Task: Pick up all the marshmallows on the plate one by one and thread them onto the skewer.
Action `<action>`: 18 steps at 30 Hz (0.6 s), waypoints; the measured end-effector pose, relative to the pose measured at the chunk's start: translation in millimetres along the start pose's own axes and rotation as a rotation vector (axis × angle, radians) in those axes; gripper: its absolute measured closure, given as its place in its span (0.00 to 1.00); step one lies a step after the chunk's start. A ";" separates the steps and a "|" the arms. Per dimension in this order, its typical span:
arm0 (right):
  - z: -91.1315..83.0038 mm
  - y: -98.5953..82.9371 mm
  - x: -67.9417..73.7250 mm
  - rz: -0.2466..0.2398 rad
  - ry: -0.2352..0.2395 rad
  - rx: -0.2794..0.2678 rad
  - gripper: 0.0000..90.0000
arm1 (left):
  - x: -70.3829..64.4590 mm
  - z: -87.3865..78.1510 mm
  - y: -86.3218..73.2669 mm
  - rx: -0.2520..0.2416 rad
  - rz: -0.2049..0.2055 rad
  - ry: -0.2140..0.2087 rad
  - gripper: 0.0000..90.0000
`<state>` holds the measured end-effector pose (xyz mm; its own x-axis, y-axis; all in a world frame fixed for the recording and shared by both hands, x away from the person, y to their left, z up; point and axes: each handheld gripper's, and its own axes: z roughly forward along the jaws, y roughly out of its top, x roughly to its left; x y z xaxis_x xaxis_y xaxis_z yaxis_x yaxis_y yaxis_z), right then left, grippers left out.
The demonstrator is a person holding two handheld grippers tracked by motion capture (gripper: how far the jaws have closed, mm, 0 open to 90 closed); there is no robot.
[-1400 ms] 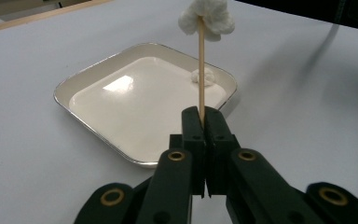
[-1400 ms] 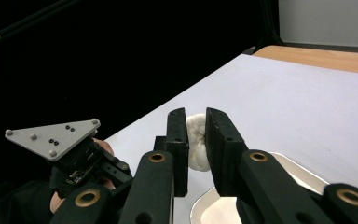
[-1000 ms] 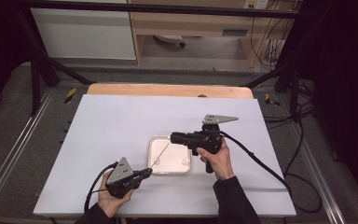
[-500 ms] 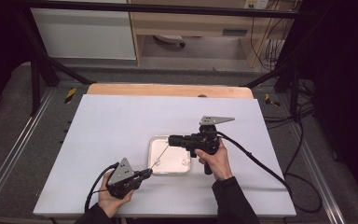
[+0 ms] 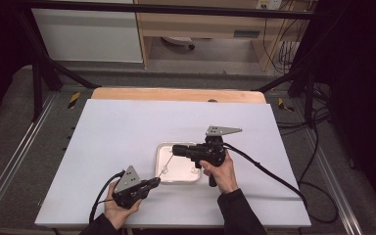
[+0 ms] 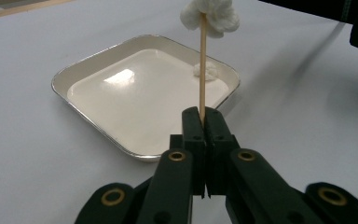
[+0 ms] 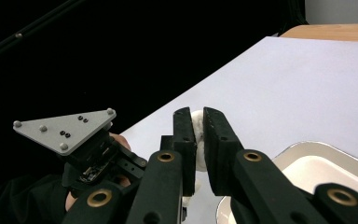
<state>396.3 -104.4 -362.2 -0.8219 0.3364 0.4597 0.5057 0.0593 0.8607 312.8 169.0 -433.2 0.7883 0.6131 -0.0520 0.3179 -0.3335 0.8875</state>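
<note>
My left gripper (image 5: 156, 182) (image 6: 204, 114) is near the table's front edge, shut on the lower end of a thin wooden stick (image 6: 202, 70) (image 5: 164, 167). The stick slants up over a white tray (image 5: 161, 149) (image 6: 98, 60) and carries a white cotton wad (image 6: 209, 16) at its tip. My right gripper (image 5: 174, 149) (image 7: 196, 114) reaches in from the right above the tray, and its jaws are closed on that cotton wad (image 7: 196, 123). A second small cotton piece (image 6: 206, 70) (image 5: 196, 171) lies in the tray.
The tray's corner (image 7: 307, 161) lies under the right gripper's jaws. The left gripper's grey plate (image 7: 65, 130) is beyond them. The white table sheet (image 5: 127, 132) spreads around the tray. A wooden strip (image 5: 176, 94) edges the far side. Cables (image 5: 269, 171) trail right.
The right gripper has moved left and slightly nearer, so its jaws meet the stick's tip. The left gripper has barely shifted.
</note>
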 end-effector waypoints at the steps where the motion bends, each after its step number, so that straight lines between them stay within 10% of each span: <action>1: 0.4 -0.6 0.1 -0.002 0.001 -0.001 0.94 | -0.1 0.4 0.0 -0.001 -0.007 0.000 0.99; 18: 7.8 -10.2 4.3 -0.009 0.020 -0.043 0.94 | -3.0 1.6 0.0 -0.011 -0.026 0.019 0.99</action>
<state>389.7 -96.3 -370.7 -0.8319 0.3169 0.4556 0.4866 0.0217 0.8734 311.2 166.0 -433.9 0.7698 0.6348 -0.0662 0.3317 -0.3093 0.8912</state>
